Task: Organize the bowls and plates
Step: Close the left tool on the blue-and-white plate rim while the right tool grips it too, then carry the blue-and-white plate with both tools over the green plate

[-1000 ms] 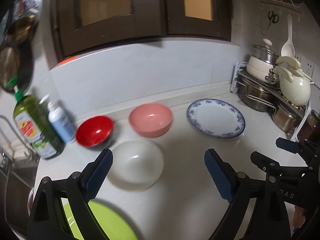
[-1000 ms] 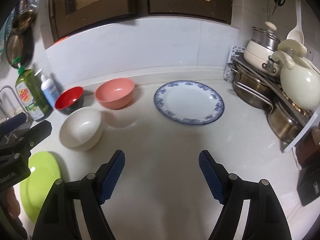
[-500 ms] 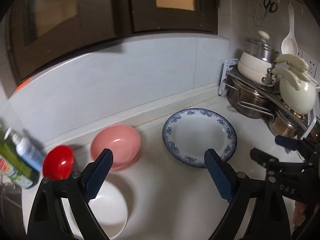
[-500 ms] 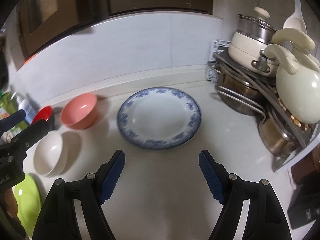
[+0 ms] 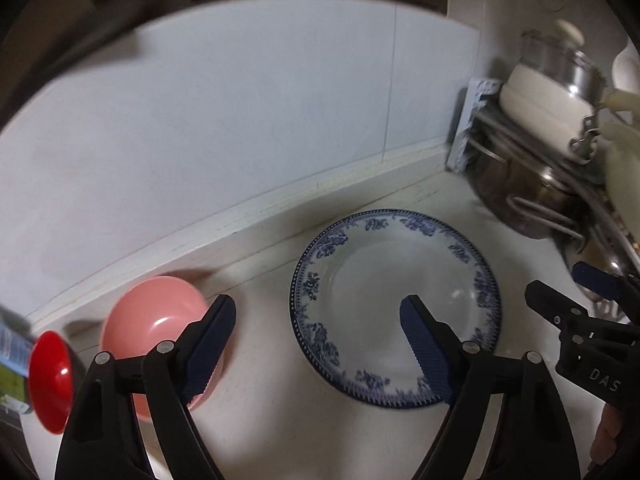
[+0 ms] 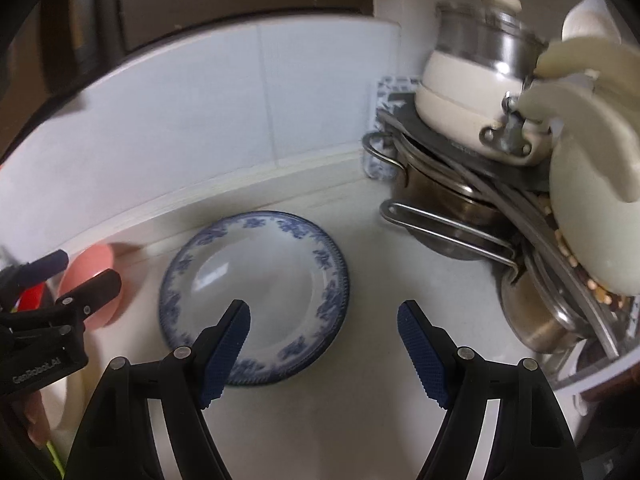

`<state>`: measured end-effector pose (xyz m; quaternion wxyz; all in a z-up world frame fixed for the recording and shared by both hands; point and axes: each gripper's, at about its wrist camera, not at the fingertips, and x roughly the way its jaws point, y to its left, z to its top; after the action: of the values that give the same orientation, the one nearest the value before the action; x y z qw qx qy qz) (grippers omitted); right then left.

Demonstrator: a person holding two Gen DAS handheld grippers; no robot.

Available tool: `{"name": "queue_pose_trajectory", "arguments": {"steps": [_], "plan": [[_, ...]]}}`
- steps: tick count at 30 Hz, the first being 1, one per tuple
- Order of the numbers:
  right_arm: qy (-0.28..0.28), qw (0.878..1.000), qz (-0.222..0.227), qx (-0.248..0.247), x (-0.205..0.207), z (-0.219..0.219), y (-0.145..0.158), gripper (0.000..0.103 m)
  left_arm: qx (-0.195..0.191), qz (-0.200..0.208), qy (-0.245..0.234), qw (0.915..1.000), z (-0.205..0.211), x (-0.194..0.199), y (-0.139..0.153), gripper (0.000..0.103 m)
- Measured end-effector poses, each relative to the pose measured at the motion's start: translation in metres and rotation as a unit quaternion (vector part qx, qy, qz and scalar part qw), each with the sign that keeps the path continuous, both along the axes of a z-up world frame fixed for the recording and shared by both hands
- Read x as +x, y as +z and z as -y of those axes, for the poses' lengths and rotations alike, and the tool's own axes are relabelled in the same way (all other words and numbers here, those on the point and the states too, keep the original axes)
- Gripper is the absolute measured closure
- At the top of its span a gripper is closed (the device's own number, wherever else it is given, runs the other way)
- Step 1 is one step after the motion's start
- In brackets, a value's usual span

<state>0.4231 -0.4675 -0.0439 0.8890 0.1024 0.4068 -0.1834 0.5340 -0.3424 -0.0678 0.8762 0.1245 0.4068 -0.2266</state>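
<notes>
Left wrist view: right tongs (image 5: 560, 288) read "DAS", apart; left tongs (image 5: 318, 316) closing, empty.

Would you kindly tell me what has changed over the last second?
Both grippers swept rightward along the counter to the blue plate. The left gripper is closing, nothing between its jaws; the right gripper is open as before. Nothing was grasped; plate and pink bowl stayed put.

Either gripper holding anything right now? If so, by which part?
Nothing held. The left gripper is closing on air above the blue plate's edge; the right gripper is open and empty.
</notes>
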Motion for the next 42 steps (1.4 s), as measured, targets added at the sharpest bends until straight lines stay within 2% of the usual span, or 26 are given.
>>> {"name": "queue_pose_trajectory", "arguments": {"steps": [9,19,21,28,30,32,35,39,42], "plan": [[-0.01,0.999,-0.034,0.011,0.037,0.02,-0.037,0.027,0.04,-0.041,0.014,0.9983,0.02,0.042,-0.048,0.031],[-0.022,0.996,-0.072,0.043,0.059,0.033,-0.069,0.035,0.054,-0.088,0.019,0.9945,0.029,0.061,-0.079,0.042],[-0.022,0.996,-0.076,0.048,0.061,0.033,-0.072,0.037,0.059,-0.095,0.018,0.9936,0.03,0.062,-0.083,0.046],[-0.02,0.993,-0.092,0.074,0.067,0.039,-0.086,0.042,0.058,-0.109,0.021,0.9921,0.032,0.068,-0.085,0.052],[-0.018,0.991,-0.096,0.088,0.071,0.041,-0.091,0.045,0.058,-0.112,0.021,0.9918,0.032,0.069,-0.083,0.059],[-0.018,0.99,-0.101,0.097,0.072,0.042,-0.093,0.047,0.055,-0.119,0.023,0.9911,0.032,0.073,-0.083,0.061],[-0.016,0.99,-0.107,0.095,0.079,0.044,-0.095,0.051,0.052,-0.125,0.032,0.9902,0.032,0.077,-0.084,0.066],[-0.008,0.989,-0.122,0.086,0.087,0.044,-0.096,0.062,0.048,-0.133,0.041,0.9891,0.029,0.08,-0.082,0.067],[-0.007,0.988,-0.13,0.078,0.089,0.042,-0.095,0.065,0.047,-0.135,0.048,0.9886,0.026,0.08,-0.081,0.068]]}}
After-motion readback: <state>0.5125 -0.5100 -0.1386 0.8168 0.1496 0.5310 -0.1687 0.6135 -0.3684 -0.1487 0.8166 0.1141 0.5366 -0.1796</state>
